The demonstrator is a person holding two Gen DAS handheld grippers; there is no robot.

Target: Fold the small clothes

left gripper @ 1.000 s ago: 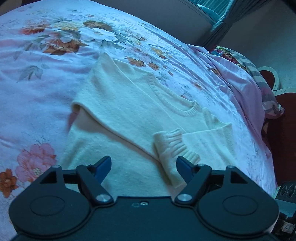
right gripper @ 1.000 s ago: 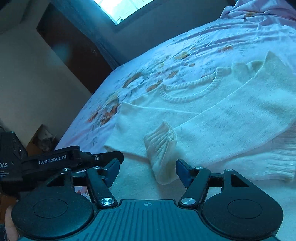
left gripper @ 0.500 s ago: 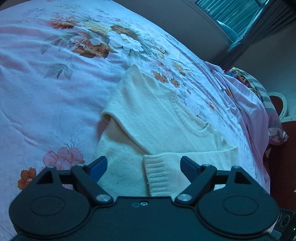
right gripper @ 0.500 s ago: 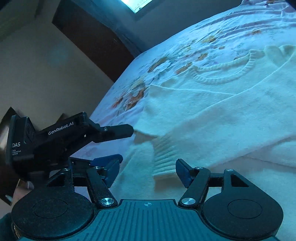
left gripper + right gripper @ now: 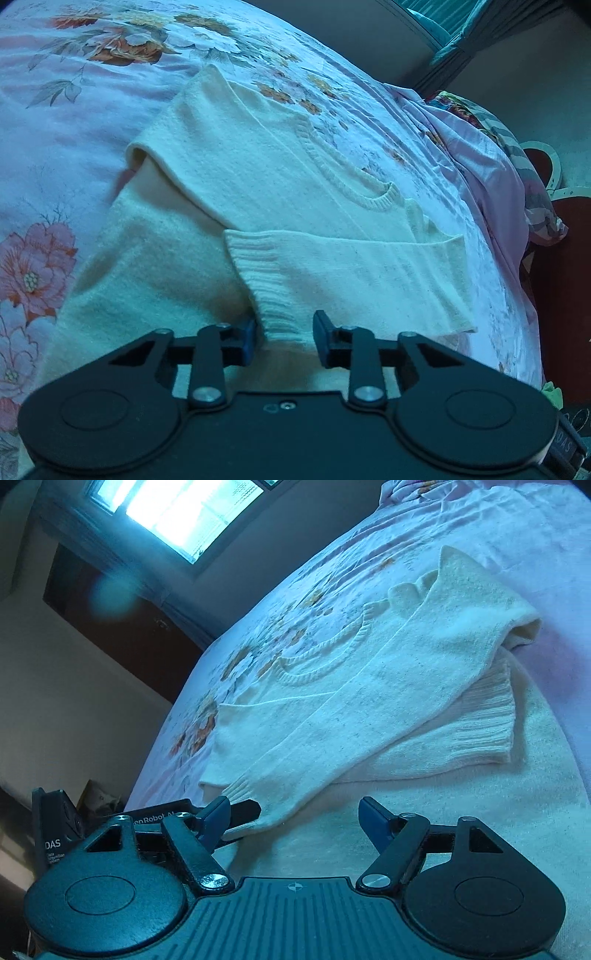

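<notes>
Only the right wrist view shows the window (image 5: pixel 177 513) (upper left). Cream sweater (image 5: pixel 295 206) lies on the floral bed (image 5: pixel 74 110); the left tool (image 5: pixel 283 338) has just closed, pinching its ribbed cuff (image 5: pixel 273 295). Right tool (image 5: pixel 293 823) has spread wider, empty, low in frame.

Sweater (image 5: pixel 280 173) on bedspread (image 5: pixel 66 110), sleeves apparently crossed over its front

A cream sweater (image 5: pixel 280 177) of soft, fuzzy knit — ribbed at the cuff (image 5: pixel 266 284) and collar. It lies on a bed sheet (image 5: pixel 74 110) of thin, smooth, slightly wrinkled cloth printed with flowers. The left gripper (image 5: pixel 283 334) and right gripper (image 5: pixel 293 818) are matt black plastic, with blue fingers (image 5: pixel 373 821) and shiny metal screws (image 5: pixel 364 394).
</notes>
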